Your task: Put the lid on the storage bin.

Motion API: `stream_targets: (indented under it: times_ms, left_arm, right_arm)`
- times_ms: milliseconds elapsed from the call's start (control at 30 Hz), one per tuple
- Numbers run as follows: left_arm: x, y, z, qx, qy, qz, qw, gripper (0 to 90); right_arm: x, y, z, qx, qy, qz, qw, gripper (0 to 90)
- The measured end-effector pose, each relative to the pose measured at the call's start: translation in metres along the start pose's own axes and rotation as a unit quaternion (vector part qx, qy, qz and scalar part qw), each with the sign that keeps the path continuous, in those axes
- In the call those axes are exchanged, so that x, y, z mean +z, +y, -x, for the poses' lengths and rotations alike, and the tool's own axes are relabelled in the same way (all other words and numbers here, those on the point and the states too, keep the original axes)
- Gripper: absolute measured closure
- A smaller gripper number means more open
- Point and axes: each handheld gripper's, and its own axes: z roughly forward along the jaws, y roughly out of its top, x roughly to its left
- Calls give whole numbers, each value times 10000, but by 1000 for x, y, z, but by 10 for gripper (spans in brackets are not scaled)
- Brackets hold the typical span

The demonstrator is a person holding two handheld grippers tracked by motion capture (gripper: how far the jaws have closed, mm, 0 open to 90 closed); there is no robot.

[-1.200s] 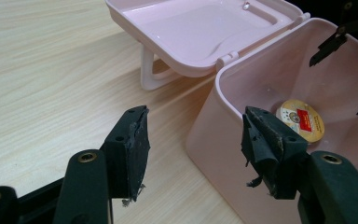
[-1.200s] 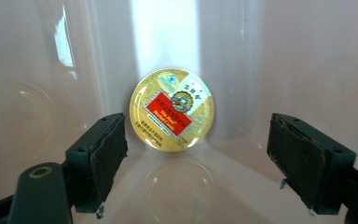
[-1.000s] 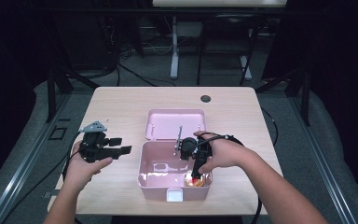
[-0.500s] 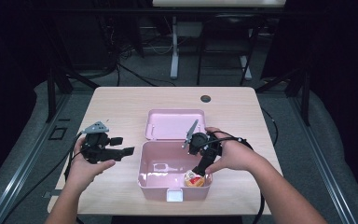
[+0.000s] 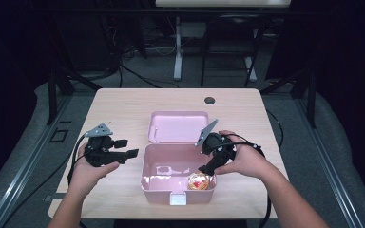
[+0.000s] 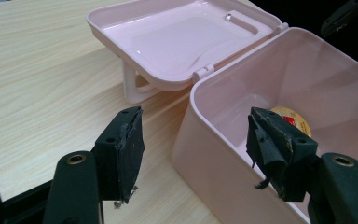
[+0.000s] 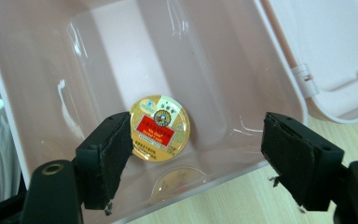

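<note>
Bright overhead light on the table (image 5: 123,109), dark surroundings, glare inside the glossy pink box (image 7: 121,42)

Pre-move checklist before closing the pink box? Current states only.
1. Round gold tin lies on the floor of the pink box: ok.
2. Lid fully open, lying flat behind the box: ok.
3. Right gripper jaws open, nothing between them, tin released: ok.
4. Right gripper clear of the box opening: not ok, it hangs over the box's right side.
5. Left gripper open, empty, left of the box: ok.
6. Latch condition at the box front: cannot tell.
</note>
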Motion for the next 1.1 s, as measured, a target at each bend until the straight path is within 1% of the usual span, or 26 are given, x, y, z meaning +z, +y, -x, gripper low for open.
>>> stream_targets:
  times_ms: [100,167,233,300,333,367,400,433,533,633,767,867,967,1033,1100]
  left_arm:
    - [1,0,0,-10,4,2,10000,361]
    - [2,-1,0,-14,23,19,10000,361]
    - [2,-1,0,10,5,2,10000,361]
    - [3,-1,1,7,5,-31,10000,362]
    - [4,-1,1,1,13,-43,10000,377]
    - [4,-2,0,34,32,-71,10000,384]
    - [5,-2,0,4,55,-75,10000,387]
    - [5,-3,-1,23,52,-91,9999,397]
    - [6,-4,-3,-40,80,-133,9999,407]
    - [7,-5,-4,-13,80,-119,9999,424]
    - [8,-6,-4,-24,135,-103,9999,434]
    - [8,-6,-4,-30,141,-59,9999,438]
    - [6,-5,-3,16,91,-35,10000,441]
    - [7,-5,-1,30,88,13,10000,445]
    - [6,-5,-1,61,80,7,9999,447]
  right_arm:
    - [-3,-5,-1,63,-54,192,9998,263]
    - [-4,-8,0,166,-72,300,9994,269]
    - [-4,-12,2,207,-142,330,9991,274]
    - [-5,-16,4,305,-172,379,9987,274]
    - [-5,-18,5,362,-177,420,9983,274]
    - [-6,-19,6,424,-202,473,9978,274]
    - [-6,-21,7,486,-233,534,9971,277]
    - [-7,-22,8,533,-252,569,9966,279]
    - [-8,-25,10,685,-350,692,9946,279]
    - [-9,-28,12,823,-396,795,9926,279]
    - [-7,-31,15,953,-494,880,9903,278]
    - [-6,-34,16,1075,-573,987,9876,279]
    - [-4,-36,17,1240,-796,1180,9820,281]
    - [-4,-37,18,1309,-920,1240,9793,281]
    - [-3,-37,19,1366,-992,1268,9775,281]
